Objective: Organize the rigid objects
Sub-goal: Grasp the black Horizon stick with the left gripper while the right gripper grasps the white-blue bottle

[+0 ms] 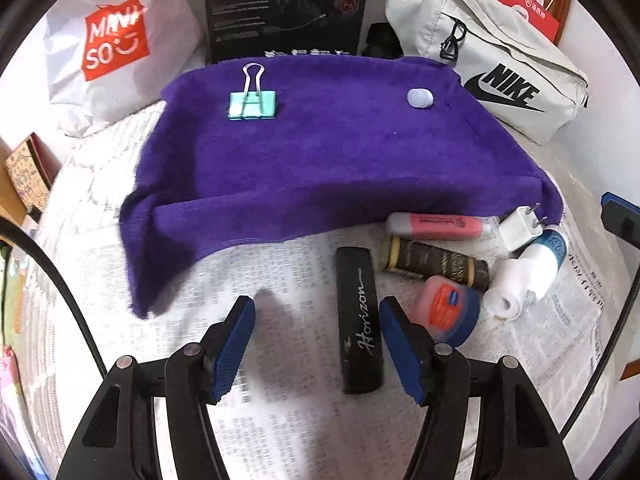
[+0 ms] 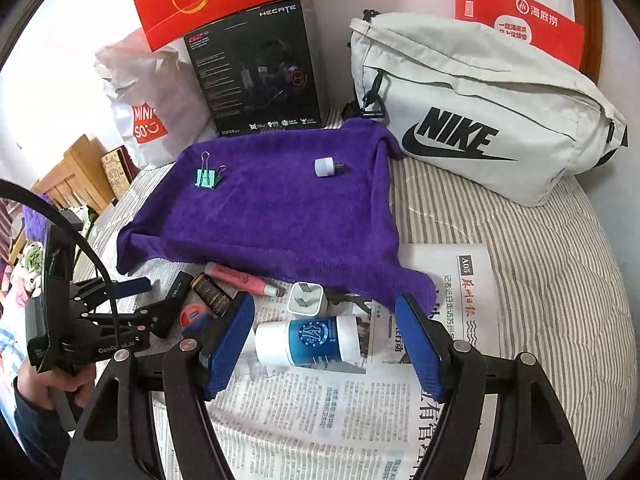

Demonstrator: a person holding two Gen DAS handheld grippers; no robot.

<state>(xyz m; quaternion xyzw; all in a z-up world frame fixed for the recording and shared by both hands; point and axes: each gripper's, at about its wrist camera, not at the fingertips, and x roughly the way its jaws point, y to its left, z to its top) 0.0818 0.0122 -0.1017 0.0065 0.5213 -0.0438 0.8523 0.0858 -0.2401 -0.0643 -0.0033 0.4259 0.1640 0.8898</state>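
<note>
A purple towel (image 1: pixel 320 152) covers a raised surface, also seen in the right wrist view (image 2: pixel 272 216). On it lie a teal binder clip (image 1: pixel 252 104) (image 2: pixel 207 178) and a small white plug (image 1: pixel 419 98) (image 2: pixel 325 167). On the newspaper in front lie a black "Horizon" case (image 1: pixel 360 320), a pink tube (image 1: pixel 436 226), a dark brown tube (image 1: pixel 436 264), a red-blue jar (image 1: pixel 446 308), a white charger (image 1: pixel 518 230) (image 2: pixel 307 300) and a white-blue bottle (image 1: pixel 528 268) (image 2: pixel 308 342). My left gripper (image 1: pixel 318 344) is open, the black case just inside its right finger. My right gripper (image 2: pixel 326 344) is open around the bottle.
A Miniso bag (image 1: pixel 112 40), a black Hecate box (image 2: pixel 260 68), a grey Nike bag (image 2: pixel 480 120) and red paper bags (image 2: pixel 520 16) stand behind the towel. Newspaper (image 2: pixel 320 420) covers the striped bedding (image 2: pixel 540 280). A wooden frame (image 2: pixel 68 176) is at left.
</note>
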